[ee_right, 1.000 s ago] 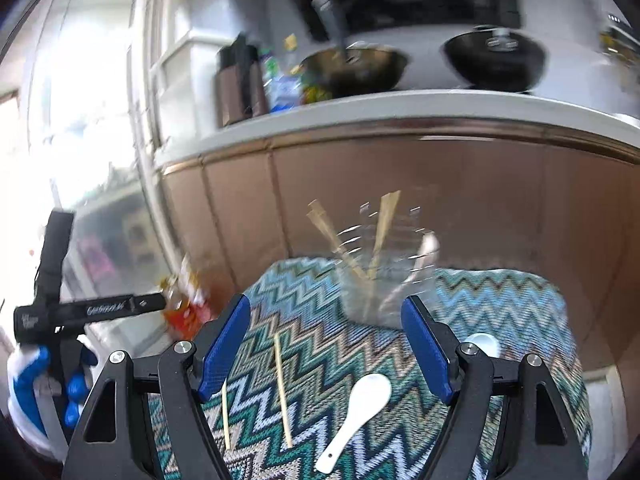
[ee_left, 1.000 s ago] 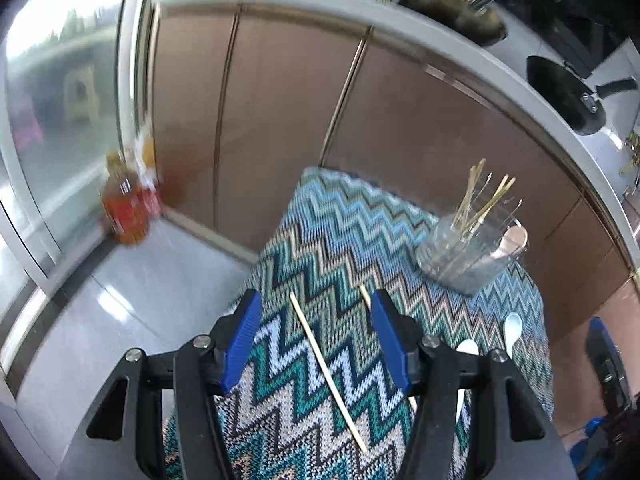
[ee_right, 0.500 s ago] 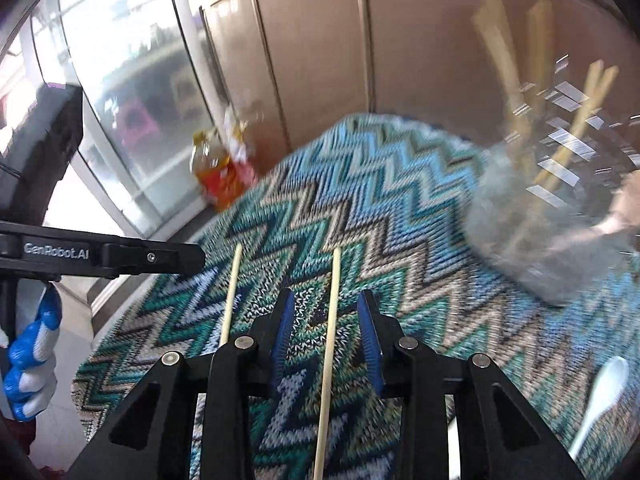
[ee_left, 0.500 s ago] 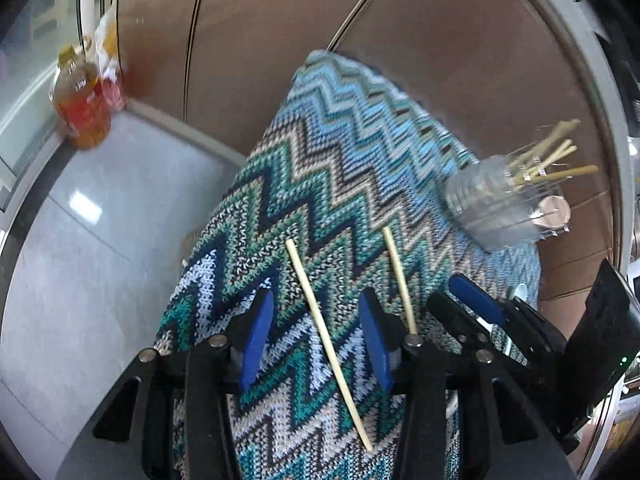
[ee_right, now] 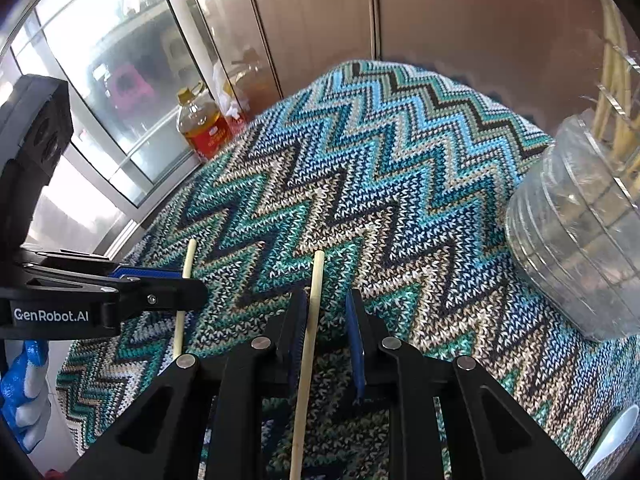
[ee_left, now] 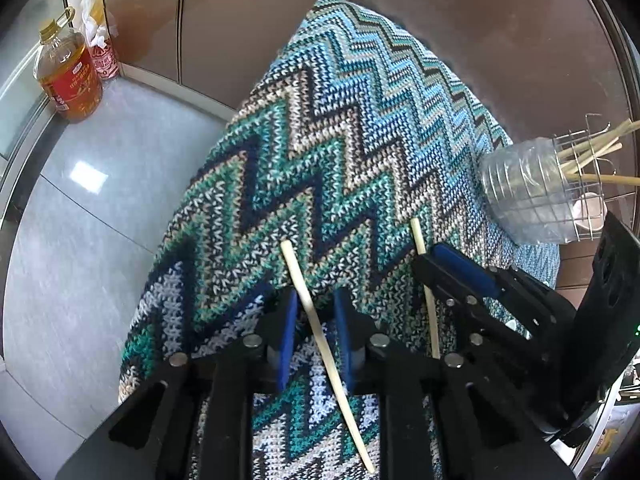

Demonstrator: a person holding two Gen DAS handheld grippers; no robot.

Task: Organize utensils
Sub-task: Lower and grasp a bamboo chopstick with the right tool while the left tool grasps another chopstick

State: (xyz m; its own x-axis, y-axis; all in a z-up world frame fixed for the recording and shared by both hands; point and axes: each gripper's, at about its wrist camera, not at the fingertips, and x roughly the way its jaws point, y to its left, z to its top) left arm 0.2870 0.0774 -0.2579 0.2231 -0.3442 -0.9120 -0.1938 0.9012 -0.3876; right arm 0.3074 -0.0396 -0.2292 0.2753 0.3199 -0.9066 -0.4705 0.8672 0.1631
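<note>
We have both grippers low over the zigzag cloth (ee_left: 360,128), each straddling one chopstick.

In the left wrist view, the left gripper (ee_left: 314,320) sits at lower centre with its jaws narrow around the left chopstick (ee_left: 320,328). A sliver of cloth shows on either side of the stick, so the pads look close but not clamped. The stick lies flat and runs from mid-frame down to the bottom edge.

In the right wrist view, the right gripper (ee_right: 326,340) is at lower centre, jaws likewise narrow. The right chopstick (ee_right: 310,328) runs between them, hard against the left pad with a gap to the right one. It too lies on the cloth.

The holder (ee_left: 532,196), a clear tub in a wire basket with chopsticks already standing in it, is at the right edge of both views, well apart from the two loose sticks. A white spoon (ee_right: 616,436) lies at the lower right of the right view.

We judge the step to be the grasp of both sticks. Next we must pinch fully, lift level so neither stick pivots, then carry each to the holder and tip it in end first.
</note>
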